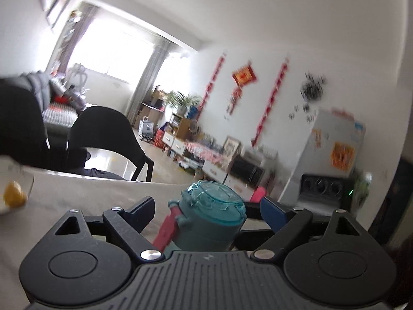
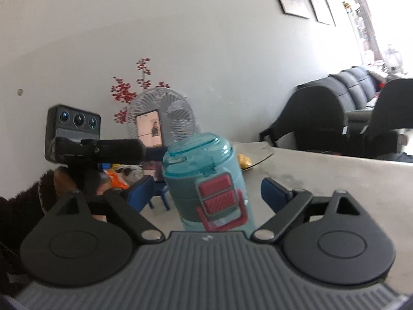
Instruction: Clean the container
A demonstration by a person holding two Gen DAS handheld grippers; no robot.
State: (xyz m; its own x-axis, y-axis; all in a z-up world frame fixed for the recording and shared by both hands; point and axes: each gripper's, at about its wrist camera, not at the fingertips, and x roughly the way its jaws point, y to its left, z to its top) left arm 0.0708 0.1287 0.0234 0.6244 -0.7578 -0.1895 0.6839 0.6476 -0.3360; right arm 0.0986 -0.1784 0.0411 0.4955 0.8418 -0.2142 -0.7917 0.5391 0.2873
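A teal water bottle (image 1: 210, 222) with a clear teal lid and a pink strap and latch stands between the fingers of both grippers. In the left wrist view my left gripper (image 1: 206, 210) is open, its fingers wide on either side of the bottle's lid end, not touching it. In the right wrist view the bottle (image 2: 206, 180) stands upright with its pink latch facing me, and my right gripper (image 2: 207, 193) is open around it with gaps on both sides. The left gripper's body (image 2: 74, 134) shows behind the bottle at left.
A grey table (image 2: 335, 180) carries a plate (image 2: 255, 155) with a yellow item (image 1: 14, 193). Black chairs (image 1: 103, 139) stand at the table's far edge. A fan (image 2: 165, 121) and a phone (image 2: 149, 129) stand by the wall.
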